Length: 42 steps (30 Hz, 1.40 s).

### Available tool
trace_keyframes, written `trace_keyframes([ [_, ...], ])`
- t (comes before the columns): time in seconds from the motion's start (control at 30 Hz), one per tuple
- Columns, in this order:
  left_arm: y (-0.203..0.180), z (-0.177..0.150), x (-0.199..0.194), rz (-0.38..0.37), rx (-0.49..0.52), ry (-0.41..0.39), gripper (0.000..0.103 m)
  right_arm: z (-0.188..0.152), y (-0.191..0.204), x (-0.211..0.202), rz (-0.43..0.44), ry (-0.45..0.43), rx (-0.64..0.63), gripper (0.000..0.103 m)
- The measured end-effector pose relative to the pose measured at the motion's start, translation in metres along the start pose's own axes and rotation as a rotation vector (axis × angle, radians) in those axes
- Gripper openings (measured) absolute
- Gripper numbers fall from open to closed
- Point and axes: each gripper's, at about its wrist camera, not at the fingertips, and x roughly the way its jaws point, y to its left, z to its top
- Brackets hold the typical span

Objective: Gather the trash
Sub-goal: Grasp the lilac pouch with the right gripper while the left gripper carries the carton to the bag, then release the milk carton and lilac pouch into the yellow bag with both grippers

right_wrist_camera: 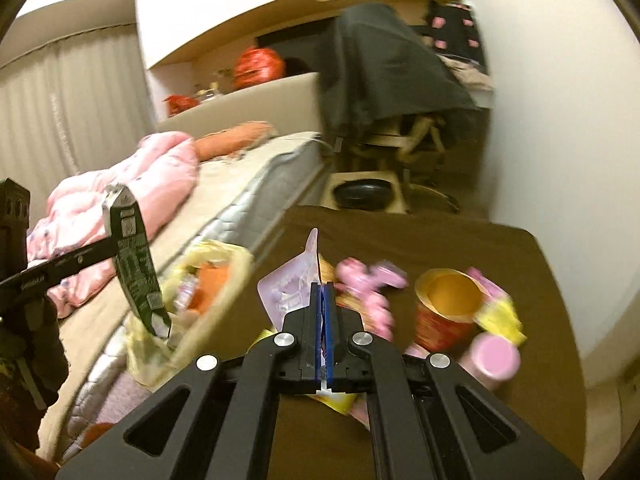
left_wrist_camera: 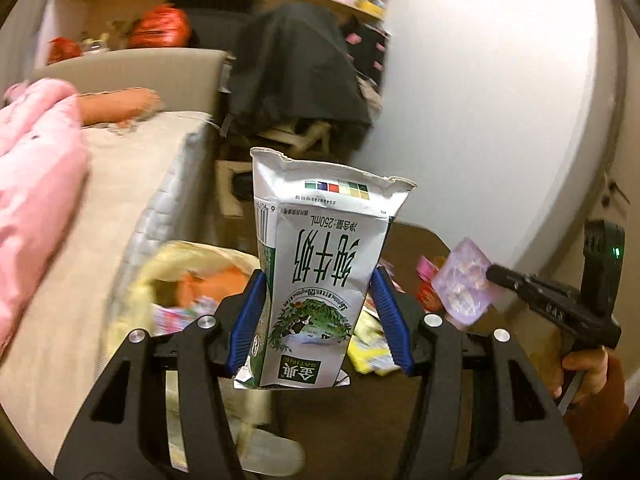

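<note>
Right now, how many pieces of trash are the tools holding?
2. The left tool grips the milk carton above the trash bag; the right tool pinches a clear plastic tray over the table.

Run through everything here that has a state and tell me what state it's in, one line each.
left gripper: shut on the milk carton
milk carton: held upside down, top torn open
right gripper: shut on the plastic tray
plastic tray: held edge-on, empty
trash bag: open, partly filled
red cup: open, on the table
</note>
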Motion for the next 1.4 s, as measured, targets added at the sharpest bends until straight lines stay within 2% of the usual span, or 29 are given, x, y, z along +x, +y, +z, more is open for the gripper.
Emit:
trace_keyframes([
  [0.13,0.056,0.007,-0.008,0.049,-0.102,-0.024,0.052,0.014,0.038,0.034,0.058,0.027,-0.051,0.003],
  [0.3,0.099,0.013,0.002,0.060,-0.176,-0.017,0.052,0.024,0.084,0.082,0.105,0.077,-0.125,0.003],
  [0.53,0.125,0.009,0.034,0.032,-0.230,0.020,0.052,0.019,0.123,0.158,0.190,0.170,-0.163,0.003],
  [0.8,0.158,-0.021,0.092,0.040,-0.262,0.141,0.051,-0.007,0.128,0.225,0.223,0.299,-0.148,0.003],
  [1.0,0.167,-0.047,0.125,0.070,-0.231,0.245,0.051,-0.017,0.126,0.243,0.246,0.341,-0.141,0.002],
  [1.13,0.170,-0.055,0.135,0.074,-0.224,0.274,0.051,-0.023,0.128,0.252,0.255,0.369,-0.154,0.003],
  [1.4,0.173,-0.057,0.136,0.062,-0.228,0.282,0.052,-0.029,0.128,0.258,0.252,0.389,-0.163,0.002],
])
